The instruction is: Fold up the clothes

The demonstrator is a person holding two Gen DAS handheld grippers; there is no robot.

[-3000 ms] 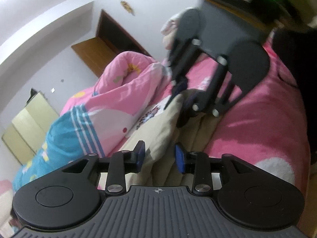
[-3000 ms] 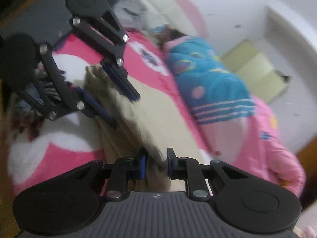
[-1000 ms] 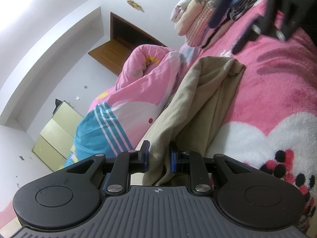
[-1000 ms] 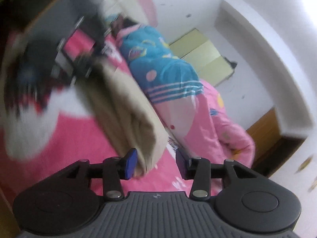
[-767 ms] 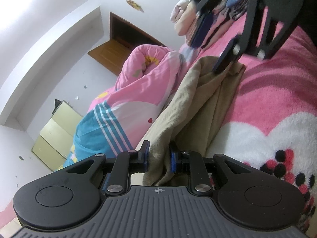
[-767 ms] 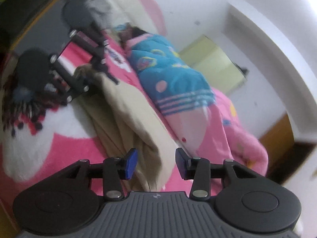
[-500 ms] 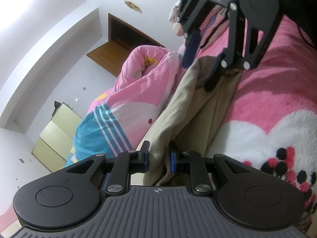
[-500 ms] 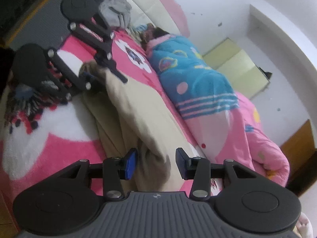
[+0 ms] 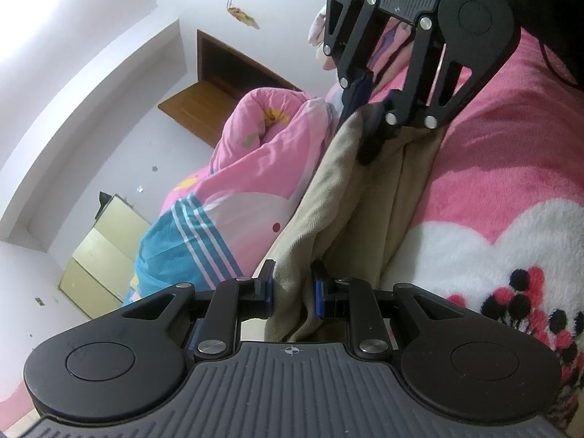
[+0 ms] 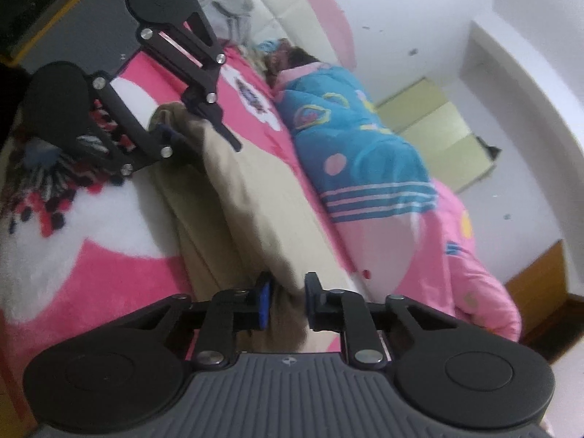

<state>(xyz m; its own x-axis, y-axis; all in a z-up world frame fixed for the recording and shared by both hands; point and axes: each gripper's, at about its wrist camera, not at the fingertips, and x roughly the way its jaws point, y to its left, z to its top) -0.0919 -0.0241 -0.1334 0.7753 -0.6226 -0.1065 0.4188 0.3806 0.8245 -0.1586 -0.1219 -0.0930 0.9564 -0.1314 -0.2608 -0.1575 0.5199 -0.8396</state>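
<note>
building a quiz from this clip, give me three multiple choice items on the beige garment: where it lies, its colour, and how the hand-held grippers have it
1. Where does the beige garment lie?
A. on the pink blanket
B. on a chair
C. on the floor

2. What colour is it?
A. blue
B. beige
C. black

3. What is between the left hand-held gripper pads?
A. nothing
B. beige cloth
C. a hanger

Answers:
1. A: it stretches across the pink blanket, beside the pink and blue quilt.
2. B: plain tan all along.
3. B: cloth is pinched there; the right hand-held gripper is closing on the other end.
</note>
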